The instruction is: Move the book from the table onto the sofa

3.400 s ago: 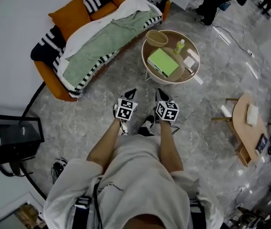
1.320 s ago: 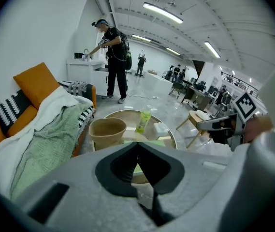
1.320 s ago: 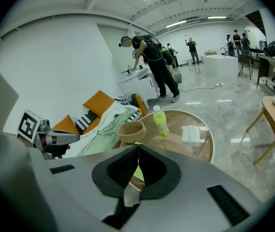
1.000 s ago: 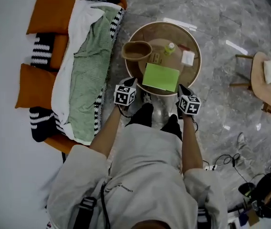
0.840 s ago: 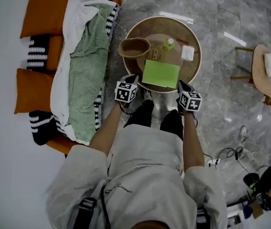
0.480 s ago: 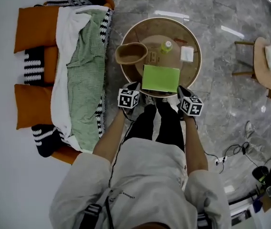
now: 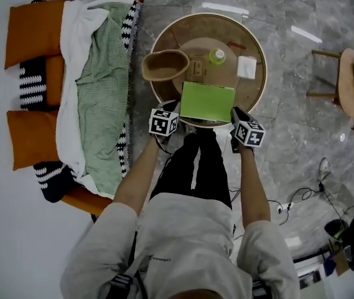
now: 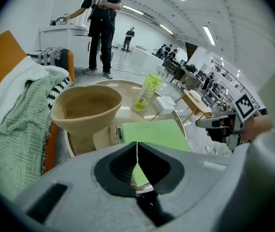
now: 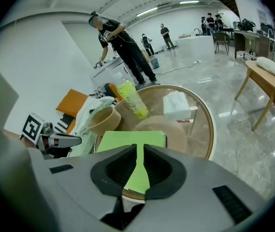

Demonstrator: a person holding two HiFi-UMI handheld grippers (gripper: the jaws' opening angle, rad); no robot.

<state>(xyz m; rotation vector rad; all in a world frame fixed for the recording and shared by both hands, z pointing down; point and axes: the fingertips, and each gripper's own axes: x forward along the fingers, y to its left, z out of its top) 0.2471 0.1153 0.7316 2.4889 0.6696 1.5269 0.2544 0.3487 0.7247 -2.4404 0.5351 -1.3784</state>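
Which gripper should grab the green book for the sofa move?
Probably left: the left gripper sits at a near corner of the flat green book, with the orange sofa on its side. Its fingers are shut, so open first.

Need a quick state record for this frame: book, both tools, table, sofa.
book: green, flat on round table, untouched
left tool: tips together, empty, beside book's near left corner
right tool: narrow gap, empty, beside near right corner
also on table: tan bowl, green bottle
sofa: person's left, green throw on it

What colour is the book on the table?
The book is bright green, clearest in the head view.
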